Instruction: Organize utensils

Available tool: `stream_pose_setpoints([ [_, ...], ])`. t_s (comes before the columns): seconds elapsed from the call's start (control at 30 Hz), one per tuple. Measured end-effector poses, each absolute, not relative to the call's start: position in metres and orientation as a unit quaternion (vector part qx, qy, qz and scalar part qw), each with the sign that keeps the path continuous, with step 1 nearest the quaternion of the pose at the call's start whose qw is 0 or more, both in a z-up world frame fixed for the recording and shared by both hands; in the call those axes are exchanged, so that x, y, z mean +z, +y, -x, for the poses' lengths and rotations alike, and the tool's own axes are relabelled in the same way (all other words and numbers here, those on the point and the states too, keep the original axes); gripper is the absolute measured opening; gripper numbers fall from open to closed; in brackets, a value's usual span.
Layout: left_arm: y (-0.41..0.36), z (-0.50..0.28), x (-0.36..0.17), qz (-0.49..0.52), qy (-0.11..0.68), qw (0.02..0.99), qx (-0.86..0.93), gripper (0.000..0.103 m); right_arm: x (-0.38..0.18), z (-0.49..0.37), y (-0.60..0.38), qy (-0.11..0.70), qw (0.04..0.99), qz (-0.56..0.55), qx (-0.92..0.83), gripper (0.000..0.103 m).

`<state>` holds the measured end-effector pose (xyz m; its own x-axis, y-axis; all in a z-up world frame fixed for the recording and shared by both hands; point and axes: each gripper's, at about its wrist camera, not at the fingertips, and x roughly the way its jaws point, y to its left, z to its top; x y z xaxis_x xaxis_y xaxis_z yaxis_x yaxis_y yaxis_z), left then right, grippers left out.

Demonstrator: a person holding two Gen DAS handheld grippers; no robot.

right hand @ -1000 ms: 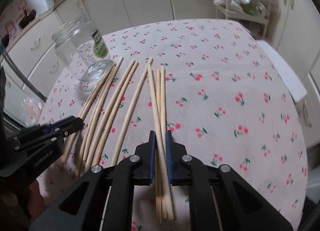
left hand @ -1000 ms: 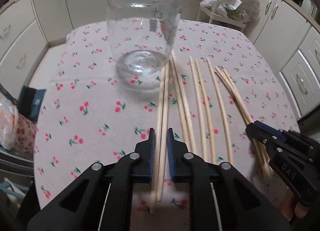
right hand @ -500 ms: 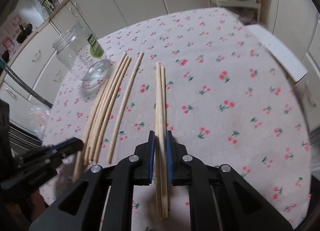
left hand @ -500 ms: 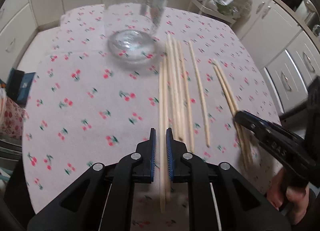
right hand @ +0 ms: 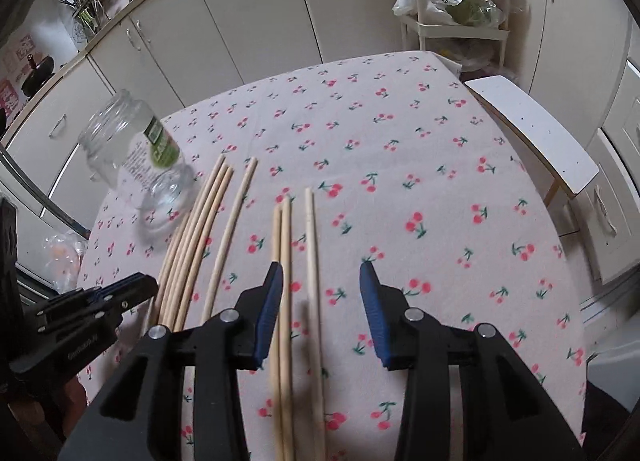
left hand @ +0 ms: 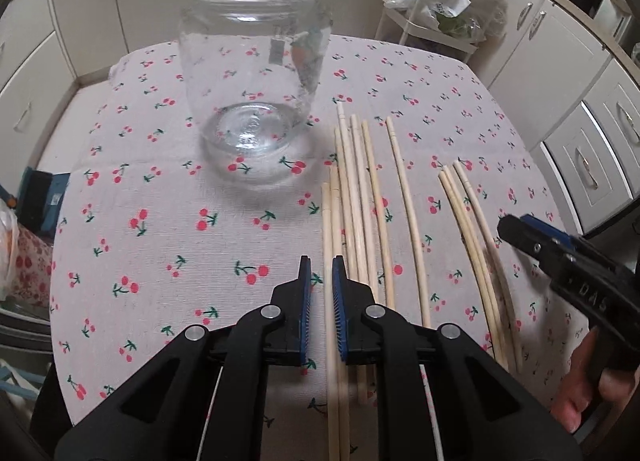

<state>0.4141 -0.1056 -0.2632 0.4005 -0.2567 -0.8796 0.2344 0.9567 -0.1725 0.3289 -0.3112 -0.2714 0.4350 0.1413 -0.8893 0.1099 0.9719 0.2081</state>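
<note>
An empty glass jar [left hand: 256,81] with a green label [right hand: 160,149] stands upright on the cherry-print tablecloth [left hand: 160,221]. Several pale wooden chopsticks [left hand: 360,189] lie side by side to its right. My left gripper [left hand: 321,273] is shut on one chopstick [left hand: 327,221], with a second stick close alongside. It also shows at the left of the right wrist view as the left gripper [right hand: 120,293]. My right gripper [right hand: 320,277] is opening; three chopsticks [right hand: 282,241] lie on the cloth between its jaws, untouched by the pads. One of them [right hand: 310,229] lies a little apart.
A white bench [right hand: 532,141] stands past the table's right edge. A white trolley [left hand: 440,1] with bags is behind the table, cabinets all round. A person's hand [left hand: 584,393] holds the right gripper [left hand: 560,269] at the near right. An orange bag [left hand: 8,253] hangs at the left.
The right jaws have parted and let go of their chopsticks, one now lying apart to the right. The left gripper stays shut on its chopstick and has come nearer the jar.
</note>
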Motion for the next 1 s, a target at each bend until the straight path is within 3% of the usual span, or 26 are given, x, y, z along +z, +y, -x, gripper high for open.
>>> stream_pose_setpoints([
  [0.23,-0.098,-0.419,-0.266,0.013,0.531,0.835,-0.143,0.01,-0.287,-0.333,-0.304,0.542,0.837,-0.077,0.01,0.034],
  [0.53,-0.114,-0.422,-0.268,-0.022,0.531,0.836,-0.141,0.01,-0.29,-0.346,-0.297,0.543,0.839,-0.031,0.019,0.016],
  [0.63,-0.116,-0.428,-0.267,-0.021,0.535,0.833,-0.14,0.01,-0.29,-0.353,-0.3,0.555,0.83,-0.036,0.032,0.016],
  [0.73,-0.116,-0.432,-0.267,-0.018,0.54,0.83,-0.138,0.01,-0.289,-0.362,-0.302,0.562,0.825,-0.032,0.035,0.025],
  [0.83,-0.118,-0.432,-0.268,-0.03,0.538,0.832,-0.135,0.01,-0.291,-0.365,-0.293,0.56,0.827,-0.001,0.04,0.026],
  [0.9,-0.121,-0.429,-0.268,-0.045,0.533,0.835,-0.13,0.007,-0.292,-0.366,-0.288,0.557,0.829,0.006,0.05,0.008],
  [1.0,-0.122,-0.427,-0.268,-0.048,0.53,0.836,-0.137,0.005,-0.291,-0.364,-0.29,0.555,0.83,-0.013,0.055,0.006],
])
